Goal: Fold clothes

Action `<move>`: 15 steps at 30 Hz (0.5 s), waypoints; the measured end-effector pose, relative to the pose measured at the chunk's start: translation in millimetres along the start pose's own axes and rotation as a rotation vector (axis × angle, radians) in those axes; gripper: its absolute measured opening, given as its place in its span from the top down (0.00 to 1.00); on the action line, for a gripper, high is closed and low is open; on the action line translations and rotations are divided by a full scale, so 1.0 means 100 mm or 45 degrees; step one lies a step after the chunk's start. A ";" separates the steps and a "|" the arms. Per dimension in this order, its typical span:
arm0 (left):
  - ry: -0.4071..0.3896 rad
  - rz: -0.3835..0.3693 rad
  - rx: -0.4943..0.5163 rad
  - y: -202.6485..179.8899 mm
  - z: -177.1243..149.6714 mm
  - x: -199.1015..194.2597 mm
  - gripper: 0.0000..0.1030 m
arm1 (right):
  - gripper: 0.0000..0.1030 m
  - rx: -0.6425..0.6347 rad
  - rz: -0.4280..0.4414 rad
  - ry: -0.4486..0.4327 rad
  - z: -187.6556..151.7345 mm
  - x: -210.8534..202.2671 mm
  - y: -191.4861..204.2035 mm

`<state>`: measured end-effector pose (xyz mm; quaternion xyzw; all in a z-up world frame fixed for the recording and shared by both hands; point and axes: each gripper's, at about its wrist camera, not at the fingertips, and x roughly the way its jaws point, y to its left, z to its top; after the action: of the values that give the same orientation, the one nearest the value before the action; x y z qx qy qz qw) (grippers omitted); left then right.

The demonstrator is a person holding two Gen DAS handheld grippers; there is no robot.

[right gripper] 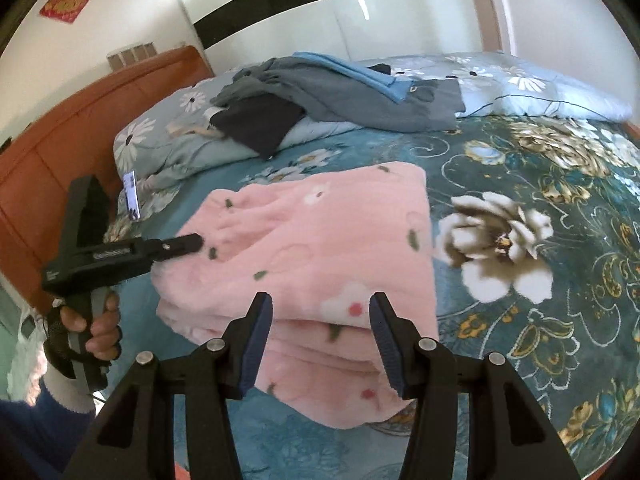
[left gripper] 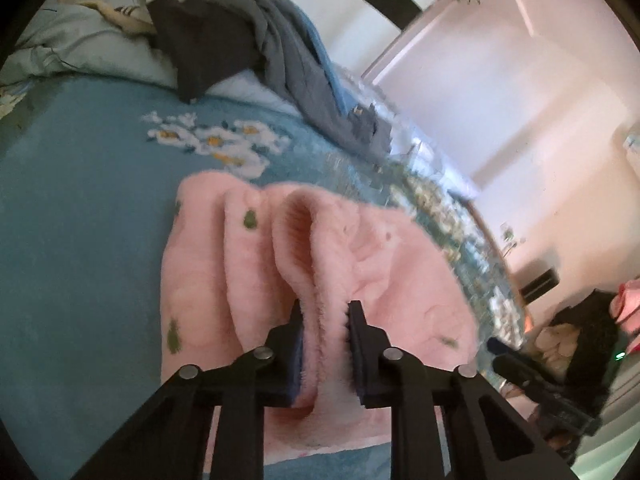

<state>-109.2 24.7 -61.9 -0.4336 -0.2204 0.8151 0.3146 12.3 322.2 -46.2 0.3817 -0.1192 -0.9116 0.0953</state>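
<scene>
A pink fleece garment with small green and white flower marks lies folded in several layers on the teal floral bedspread. My left gripper is shut on a thick fold of the pink garment; fleece fills the gap between its fingers. It also shows in the right wrist view at the garment's left edge, held by a hand. My right gripper is open and empty, just above the garment's near edge.
A pile of grey, dark and blue clothes lies on the pale floral quilt at the far side of the bed. An orange headboard stands at the left. A white wardrobe is behind the bed.
</scene>
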 end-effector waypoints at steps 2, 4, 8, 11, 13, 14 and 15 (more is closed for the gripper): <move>-0.044 -0.028 -0.013 0.02 0.07 -0.10 0.80 | 0.50 0.026 0.004 -0.028 0.03 -0.04 -0.05; -0.086 -0.022 -0.021 0.09 0.12 -0.21 0.80 | 0.50 0.052 0.014 -0.046 0.03 -0.06 -0.10; 0.008 0.044 -0.088 0.35 0.00 -0.07 0.80 | 0.50 0.101 0.016 -0.021 -0.03 0.03 -0.21; 0.090 0.109 -0.173 0.61 -0.20 0.15 0.77 | 0.50 0.125 0.012 0.024 -0.11 0.14 -0.27; 0.059 0.072 -0.221 0.68 -0.22 0.12 0.77 | 0.50 0.131 0.017 0.029 -0.12 0.16 -0.30; 0.060 0.086 -0.213 0.65 -0.21 0.12 0.77 | 0.50 0.136 0.024 0.025 -0.12 0.15 -0.32; 0.061 0.102 -0.202 0.62 -0.19 0.12 0.76 | 0.50 0.142 0.031 0.020 -0.11 0.14 -0.34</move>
<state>-118.2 -9.5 -118.0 -0.4849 -0.2591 0.7965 0.2516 7.8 348.8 -73.2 0.3921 -0.1737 -0.8993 0.0859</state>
